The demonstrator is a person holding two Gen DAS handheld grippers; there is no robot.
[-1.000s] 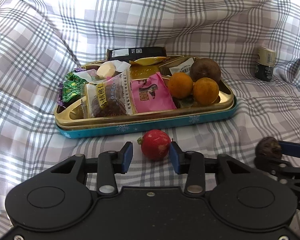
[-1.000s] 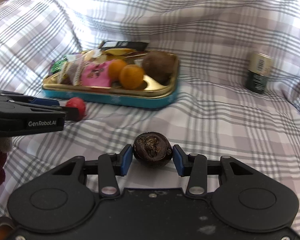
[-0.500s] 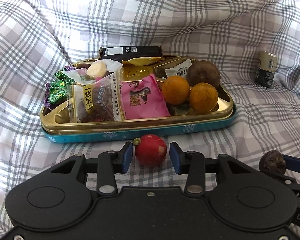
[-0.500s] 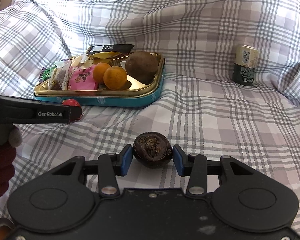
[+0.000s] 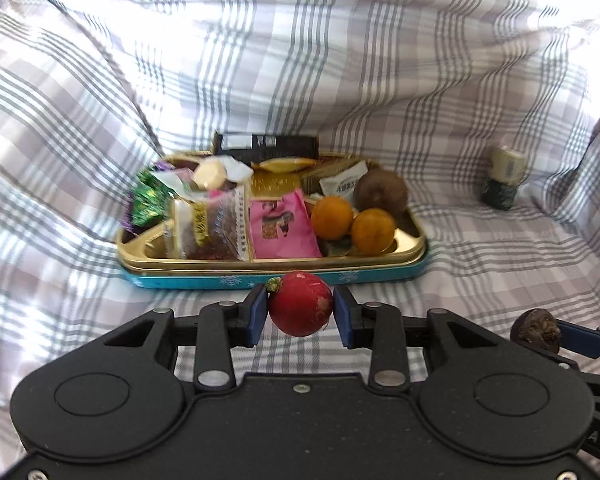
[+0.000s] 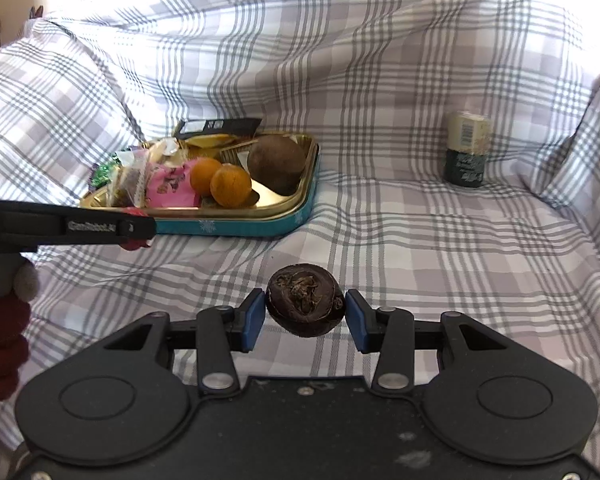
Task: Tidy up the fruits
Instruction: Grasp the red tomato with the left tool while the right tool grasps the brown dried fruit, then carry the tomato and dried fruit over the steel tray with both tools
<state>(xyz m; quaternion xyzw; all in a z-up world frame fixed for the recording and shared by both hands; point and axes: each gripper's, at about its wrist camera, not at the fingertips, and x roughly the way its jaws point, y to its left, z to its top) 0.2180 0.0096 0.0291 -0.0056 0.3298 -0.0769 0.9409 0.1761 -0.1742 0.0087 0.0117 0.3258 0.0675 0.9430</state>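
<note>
A red radish (image 5: pixel 300 309) hangs just above the checked cloth in front of the tray, and my left gripper (image 5: pixel 300 311) is closing tight on it, blue pads (image 5: pixel 257 312) pressing both its sides. My right gripper (image 6: pixel 305 314) is shut on a dark, wrinkled round fruit (image 6: pixel 305 300), held above the cloth to the right of the left one. In the left wrist view that dark fruit (image 5: pixel 536 330) shows at the lower right. A gold tray with a blue wall (image 5: pixel 220 281) holds two oranges (image 5: pixel 332 218), a brown round fruit (image 5: pixel 380 192) and wrapped snacks (image 5: pixel 280 226).
A small green and cream can (image 6: pixel 466 150) stands on the cloth at the right rear. Folds of the checked cloth (image 6: pixel 340 60) rise behind and on both sides. A hand in a dark red glove (image 6: pixel 0 340) holds the left gripper's handle.
The left jaws closed onto the radish and lifted it off the cloth, nearer the tray. The right gripper rose a little with the dark fruit still in it.
</note>
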